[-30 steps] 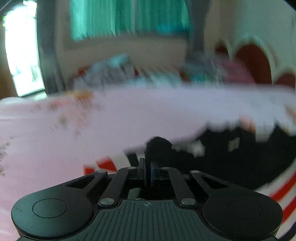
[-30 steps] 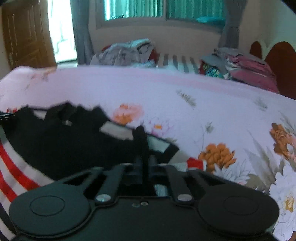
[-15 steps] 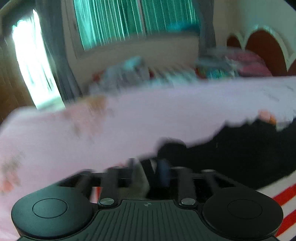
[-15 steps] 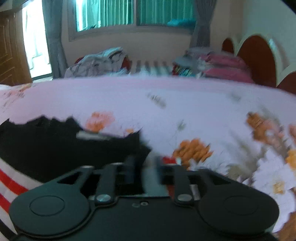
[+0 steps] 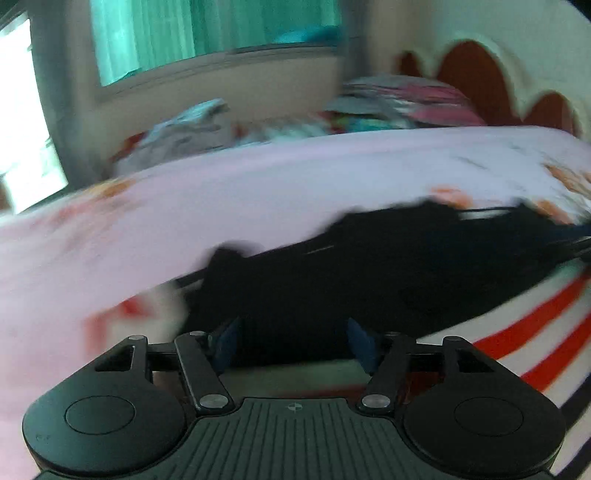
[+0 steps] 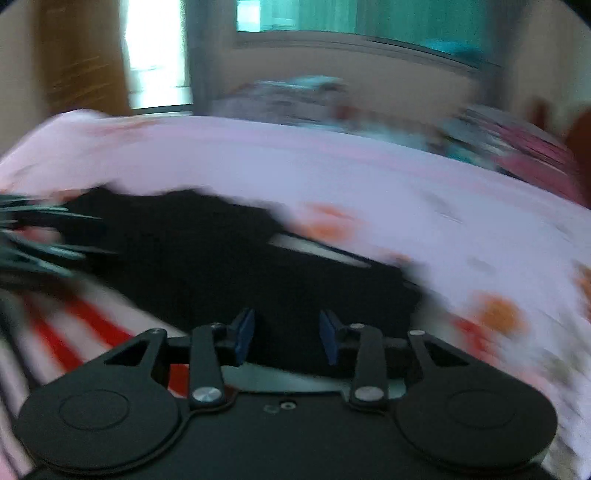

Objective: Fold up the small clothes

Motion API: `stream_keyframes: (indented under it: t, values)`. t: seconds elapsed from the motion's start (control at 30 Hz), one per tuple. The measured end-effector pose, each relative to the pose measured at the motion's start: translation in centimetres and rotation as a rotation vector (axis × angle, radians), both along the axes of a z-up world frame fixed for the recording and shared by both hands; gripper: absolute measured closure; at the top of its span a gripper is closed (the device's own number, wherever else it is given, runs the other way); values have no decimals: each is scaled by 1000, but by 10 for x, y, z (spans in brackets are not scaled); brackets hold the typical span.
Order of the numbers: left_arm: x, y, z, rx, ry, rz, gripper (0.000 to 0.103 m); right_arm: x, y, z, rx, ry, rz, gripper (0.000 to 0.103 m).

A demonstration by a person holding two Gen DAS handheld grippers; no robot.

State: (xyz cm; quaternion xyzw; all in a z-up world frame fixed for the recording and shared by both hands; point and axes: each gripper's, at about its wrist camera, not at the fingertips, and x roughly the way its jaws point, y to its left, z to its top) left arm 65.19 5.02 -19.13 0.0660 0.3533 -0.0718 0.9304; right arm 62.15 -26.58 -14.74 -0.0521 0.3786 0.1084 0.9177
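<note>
Claws: 2, both apart w/ nothing gripped. Left claw (image 5: 293,341) has just been opening, gap wide; right claw (image 6: 287,338) has just been closing, gap narrower, pads clear of cloth. Probably just let go after a fold. 1 black top (image 5: 369,273) w/ red-white stripes lies on bed (image 5: 258,184).

Each camera sat just behind its own claw, looking forward and down along the fingers, close over the bed (image 5: 258,192). Both views faced the window (image 6: 369,18) wall beyond the claws and shared the black striped shirt (image 5: 369,266), the clothes piles and the pink sheet.
</note>
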Motion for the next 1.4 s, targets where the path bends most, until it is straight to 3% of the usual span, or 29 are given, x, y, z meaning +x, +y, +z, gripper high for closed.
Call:
stream_keyframes:
  t: [0.03, 0.13, 0.2, 0.23, 0.27, 0.43, 0.5, 0.57, 0.73, 0.83, 0.93, 1.1, 1.27, 1.4]
  values:
    - [-6, 14, 0, -13, -8, 5, 40, -3, -16, 0, 23, 15, -26, 91]
    - [-13, 12, 1, 72, -16, -37, 40, -8, -26, 5, 2, 34, -26, 91]
    - [-18, -1, 11, 94, -27, -19, 40, -13, -14, 17, -29, 1, -48, 82]
    - [-19, -4, 18, 88, -50, -28, 40, -19, -5, 24, -31, -48, -45, 62]
    - [-20, -12, 23, 66, -67, -48, 40, -22, 3, 28, -11, -65, -26, 62]
    - [-36, -64, 22, 13, -28, -126, 40, -32, 60, 12, 23, 12, 123, 67]
    - [-35, -70, 16, -24, 4, -116, 40, -37, 74, 4, 13, 28, 155, 67]
    - [-39, -68, 13, -7, 19, -132, 40, -47, 77, 2, -18, 18, 173, 67]
    - [-58, -12, 7, -7, 16, -55, 38, -59, 16, 5, -3, 40, 50, 64]
    - [-72, 21, 4, -58, 24, -22, 35, -74, -7, 3, -35, 25, -19, 72]
    - [-79, 8, 14, -17, 0, -16, 35, -90, 9, 18, -31, -14, -24, 68]
    - [-92, -37, 25, -81, -22, -76, 35, -101, 60, 21, 116, 32, 66, 70]
    - [-108, -69, 4, -26, 46, -123, 35, -111, 89, 3, 39, 76, 101, 67]
    - [-128, -56, 6, -24, 39, -106, 35, -137, 90, 1, -31, 93, 138, 67]
